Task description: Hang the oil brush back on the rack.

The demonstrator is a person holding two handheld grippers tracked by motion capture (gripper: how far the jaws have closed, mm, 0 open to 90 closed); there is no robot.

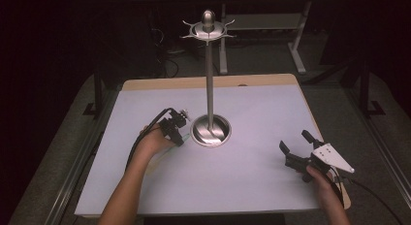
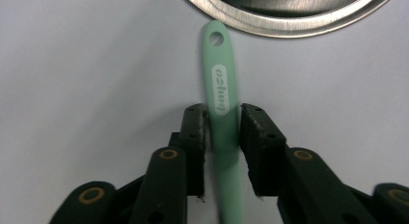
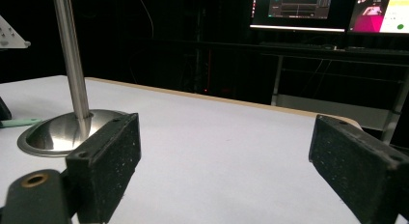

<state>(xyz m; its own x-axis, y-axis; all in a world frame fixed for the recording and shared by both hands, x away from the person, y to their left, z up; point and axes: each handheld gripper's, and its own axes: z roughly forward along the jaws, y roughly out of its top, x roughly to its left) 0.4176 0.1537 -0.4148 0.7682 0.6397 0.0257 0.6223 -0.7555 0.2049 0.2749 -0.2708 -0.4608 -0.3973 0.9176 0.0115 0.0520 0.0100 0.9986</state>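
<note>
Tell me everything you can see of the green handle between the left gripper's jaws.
The green handle is a slim mint-green strip, plastic or silicone by its look, with a rounded end pierced by a hanging hole and a pale oval label below it. It lies flat on the white table, its holed end nearly reaching the rim of the steel stand base. The left gripper straddles it, jaws close on both sides; contact is unclear. Its other end is hidden.

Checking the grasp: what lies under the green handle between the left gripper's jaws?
Only the pale table top shows around the green handle. What is directly beneath it is covered, as is its lower end behind the left gripper.
</note>
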